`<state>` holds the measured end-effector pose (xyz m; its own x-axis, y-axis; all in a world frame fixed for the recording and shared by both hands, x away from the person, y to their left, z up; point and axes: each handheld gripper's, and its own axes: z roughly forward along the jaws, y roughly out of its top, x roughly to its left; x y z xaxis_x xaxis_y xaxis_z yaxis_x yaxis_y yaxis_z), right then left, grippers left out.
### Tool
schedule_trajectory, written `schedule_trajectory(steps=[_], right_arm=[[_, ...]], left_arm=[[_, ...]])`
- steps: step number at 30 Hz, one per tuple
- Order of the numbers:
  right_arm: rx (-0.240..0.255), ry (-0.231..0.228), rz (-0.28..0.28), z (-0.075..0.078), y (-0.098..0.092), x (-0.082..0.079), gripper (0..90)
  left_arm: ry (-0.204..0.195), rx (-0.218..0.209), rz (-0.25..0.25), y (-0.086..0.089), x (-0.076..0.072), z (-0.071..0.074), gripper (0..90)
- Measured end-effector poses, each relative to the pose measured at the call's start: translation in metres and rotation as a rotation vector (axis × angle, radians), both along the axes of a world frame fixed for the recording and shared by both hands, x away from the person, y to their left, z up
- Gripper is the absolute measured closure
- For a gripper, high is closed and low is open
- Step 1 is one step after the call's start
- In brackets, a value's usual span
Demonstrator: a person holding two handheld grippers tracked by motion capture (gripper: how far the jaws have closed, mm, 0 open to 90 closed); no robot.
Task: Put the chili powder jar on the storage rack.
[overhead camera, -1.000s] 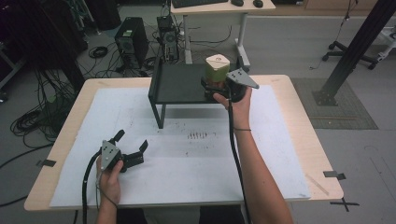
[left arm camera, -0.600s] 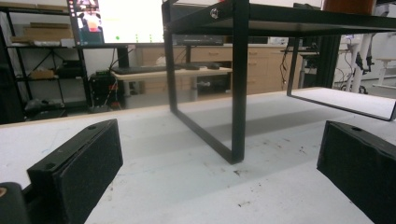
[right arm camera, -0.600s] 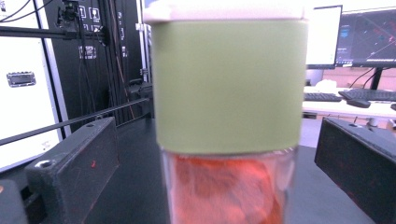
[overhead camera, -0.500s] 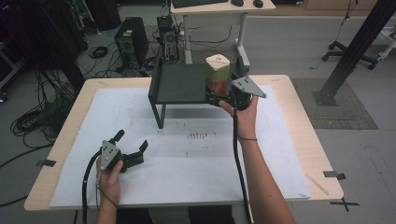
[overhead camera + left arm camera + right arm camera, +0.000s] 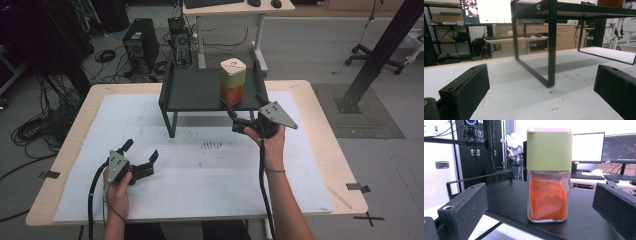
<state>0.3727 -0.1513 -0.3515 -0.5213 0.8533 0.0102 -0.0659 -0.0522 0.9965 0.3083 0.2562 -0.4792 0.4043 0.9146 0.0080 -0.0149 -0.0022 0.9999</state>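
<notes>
A clear jar (image 5: 233, 82) with a green lid and orange powder inside stands upright on the right part of a black metal shelf (image 5: 192, 90). My right gripper (image 5: 246, 107) is open just in front of the shelf's right end, a little short of the jar. In the right gripper view the jar (image 5: 548, 177) stands on the shelf top (image 5: 584, 220), centred beyond the spread pads (image 5: 466, 205), untouched. My left gripper (image 5: 141, 151) rests open on the white mat, near the front left. Its view faces the shelf's leg (image 5: 551, 45) between empty pads (image 5: 469, 87).
A white mat (image 5: 210, 175) covers the wooden table (image 5: 320, 100). Dark smudges (image 5: 212, 145) mark the mat in front of the shelf. Beyond the table stand a desk (image 5: 230, 12), a computer tower (image 5: 142, 47) and floor cables; a black post (image 5: 380, 50) rises at right.
My right gripper has drawn back from the jar toward the person, leaving the jar standing on the shelf. The left gripper has not moved.
</notes>
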Motion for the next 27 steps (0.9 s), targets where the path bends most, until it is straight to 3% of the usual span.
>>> schedule_trajectory(steps=[19, 27], right_arm=[[0.015, -0.006, 0.008, -0.034, -0.012, -0.036, 0.1], [0.013, 0.024, 0.011, -0.061, -0.016, -0.048, 0.0]], left_arm=[[0.001, 0.001, 0.001, 0.000, 0.000, 0.000, 0.4], [0.001, 0.001, 0.001, 0.000, 0.000, 0.000, 0.4]])
